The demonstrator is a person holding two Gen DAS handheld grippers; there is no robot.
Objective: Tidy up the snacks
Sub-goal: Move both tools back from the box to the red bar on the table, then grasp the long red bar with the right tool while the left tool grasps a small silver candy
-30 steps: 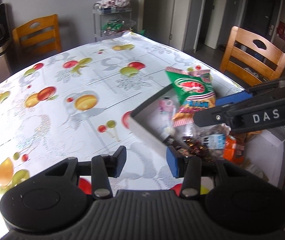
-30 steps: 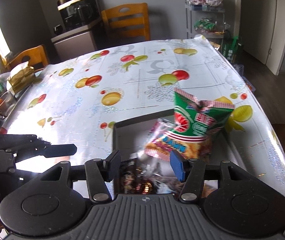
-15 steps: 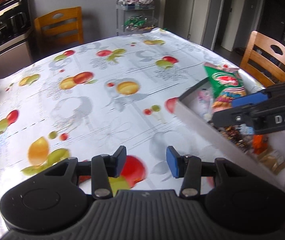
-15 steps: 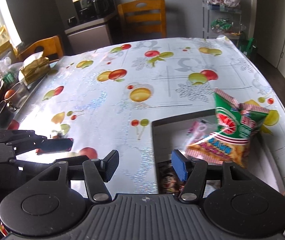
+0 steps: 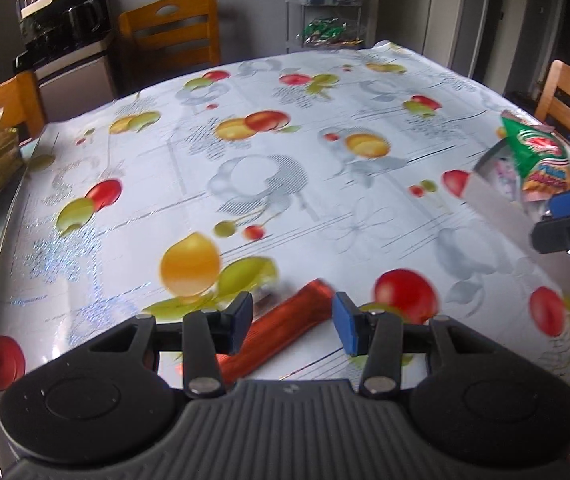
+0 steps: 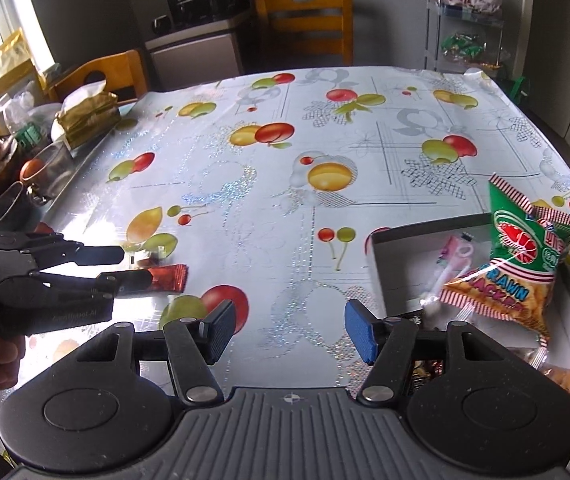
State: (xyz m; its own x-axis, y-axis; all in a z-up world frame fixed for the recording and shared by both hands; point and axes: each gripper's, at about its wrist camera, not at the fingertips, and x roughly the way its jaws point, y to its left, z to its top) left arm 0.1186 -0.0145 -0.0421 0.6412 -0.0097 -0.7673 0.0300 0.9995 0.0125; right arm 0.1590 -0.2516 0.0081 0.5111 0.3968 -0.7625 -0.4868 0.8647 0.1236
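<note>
- A red foil snack bar (image 5: 285, 332) lies flat on the fruit-print tablecloth (image 5: 285, 184), at the near edge of the table, well left of the box.
- The left gripper (image 5: 293, 316) hangs over it with its jaws partly apart. The bar sits between the pads in the left wrist view, but they do not press on it; from the right wrist view the same gripper (image 6: 137, 268) straddles the bar's near end.
- The right gripper (image 6: 289, 328) hovers over bare cloth just left of the box; its jaws are opening and nothing is between them.
- The white box (image 6: 381, 276) stands at the right of the table and already holds several packets: a green prawn cracker bag (image 6: 521, 256) propped upright, a pink sweet wrapper (image 6: 455, 256), and darker packets near the front that are too hidden to name.
- Judged from this, most of the sorting looks done. The red bar appears to be the one loose snack left on the cloth, and it has yet to be gripped, lifted and carried right into the box.
- Clutter at the far left edge, a tissue box (image 6: 85, 118) and a glass (image 6: 9, 210), seems no part of the job.
</note>
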